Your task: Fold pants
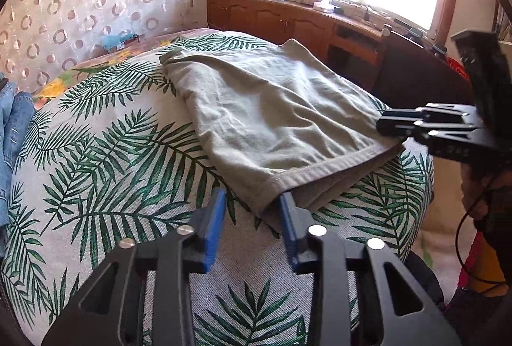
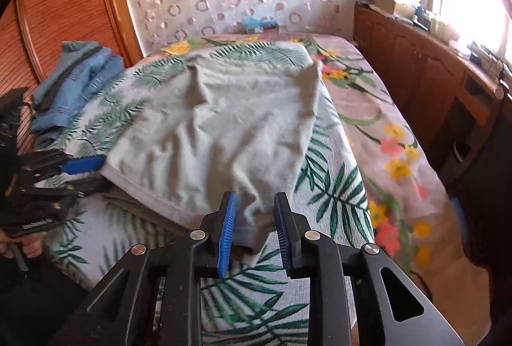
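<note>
Lying folded on the leaf-print cloth [image 1: 105,160], the pants [image 1: 265,109] meet both parted claws, left claw [image 1: 252,208] and right claw [image 2: 255,219].

No text, label, brand, number or sign is legible in either view. The boxes and small items on the far cabinet [image 1: 288,13] by the window are too small and overexposed to make out any lettering.

The pants [image 1: 272,119] are pale grey-green cotton, folded over into a wrinkled, roughly rectangular stack of layers. They lie flat on the bed [image 1: 105,160], the hemmed edge nearest and one far corner [image 2: 312,71] lifted slightly.
</note>
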Demonstrator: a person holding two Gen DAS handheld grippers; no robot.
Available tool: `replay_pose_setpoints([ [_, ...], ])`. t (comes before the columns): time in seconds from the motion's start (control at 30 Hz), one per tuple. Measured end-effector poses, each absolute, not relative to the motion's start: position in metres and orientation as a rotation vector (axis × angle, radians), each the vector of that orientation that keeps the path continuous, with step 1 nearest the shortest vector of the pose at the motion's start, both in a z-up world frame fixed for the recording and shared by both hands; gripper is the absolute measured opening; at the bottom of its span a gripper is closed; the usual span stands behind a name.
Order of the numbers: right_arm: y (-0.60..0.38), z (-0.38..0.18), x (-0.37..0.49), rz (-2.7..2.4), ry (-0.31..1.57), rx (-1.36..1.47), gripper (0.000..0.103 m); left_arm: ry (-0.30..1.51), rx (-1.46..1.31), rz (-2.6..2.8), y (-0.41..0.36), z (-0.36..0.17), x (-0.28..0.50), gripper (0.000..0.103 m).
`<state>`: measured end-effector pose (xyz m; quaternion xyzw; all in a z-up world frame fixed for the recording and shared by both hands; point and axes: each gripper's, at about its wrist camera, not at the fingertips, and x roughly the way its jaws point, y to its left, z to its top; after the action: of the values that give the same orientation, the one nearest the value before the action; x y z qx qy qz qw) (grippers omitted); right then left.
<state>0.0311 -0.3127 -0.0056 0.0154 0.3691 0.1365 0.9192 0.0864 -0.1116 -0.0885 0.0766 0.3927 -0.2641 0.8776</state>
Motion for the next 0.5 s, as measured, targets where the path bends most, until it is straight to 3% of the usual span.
replay_pose_setpoints([
  [0.07,-0.315,-0.009,0.032,0.279,0.767,0.042,0.025,0.814,0.155,-0.565,-0.112,-0.088,0.084,0.013],
  [0.2,-0.317,-0.008,0.035,0.282,0.767,0.063,0.026,0.792,0.172,-0.586,-0.115,-0.084,0.075,0.006],
  [0.5,-0.318,-0.011,0.031,0.272,0.747,0.084,0.028,0.776,0.181,-0.602,-0.110,-0.080,0.057,0.002],
])
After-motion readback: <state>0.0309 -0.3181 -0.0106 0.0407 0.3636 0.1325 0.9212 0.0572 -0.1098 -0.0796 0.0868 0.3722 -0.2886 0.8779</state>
